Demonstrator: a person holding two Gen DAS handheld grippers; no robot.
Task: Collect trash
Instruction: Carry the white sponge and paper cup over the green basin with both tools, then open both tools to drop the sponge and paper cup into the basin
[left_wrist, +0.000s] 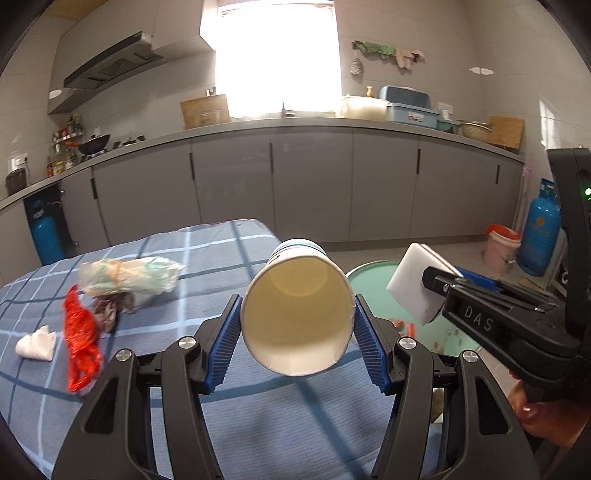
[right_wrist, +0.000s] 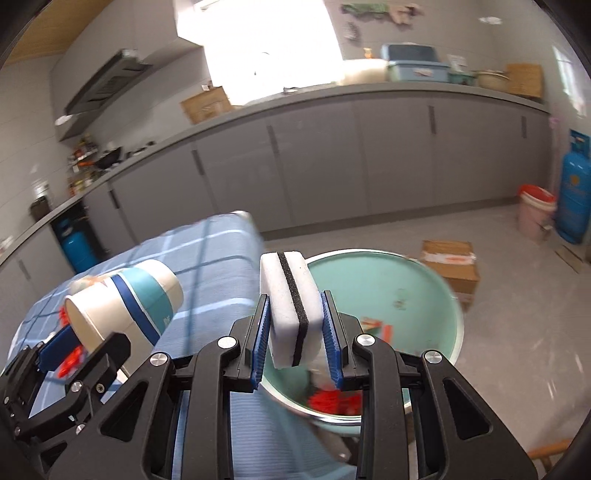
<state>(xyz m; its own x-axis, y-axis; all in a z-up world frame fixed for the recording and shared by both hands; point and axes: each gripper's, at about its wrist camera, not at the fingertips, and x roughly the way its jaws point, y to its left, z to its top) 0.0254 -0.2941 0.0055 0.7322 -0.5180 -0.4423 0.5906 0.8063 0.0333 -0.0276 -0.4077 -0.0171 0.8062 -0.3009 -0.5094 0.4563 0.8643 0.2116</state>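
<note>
My left gripper (left_wrist: 297, 325) is shut on a white paper cup (left_wrist: 297, 314) with blue bands, held on its side above the blue checked tablecloth (left_wrist: 207, 258), its mouth facing the camera. The cup also shows in the right wrist view (right_wrist: 122, 306). My right gripper (right_wrist: 297, 332) is shut on a white sponge (right_wrist: 291, 306) with a black middle layer, held above the green basin (right_wrist: 399, 291). The sponge also shows in the left wrist view (left_wrist: 417, 280). On the cloth at the left lie a crumpled plastic bag (left_wrist: 129, 277), a red plastic scrap (left_wrist: 79, 339) and a white tissue (left_wrist: 37, 343).
The green basin (left_wrist: 373, 280) stands just off the table's right edge and holds red and orange scraps (right_wrist: 332, 400). A cardboard box (right_wrist: 448, 269), a pink bucket (right_wrist: 535, 214) and a blue gas cylinder (right_wrist: 574, 192) stand on the floor. Grey cabinets (left_wrist: 310, 184) run along the back.
</note>
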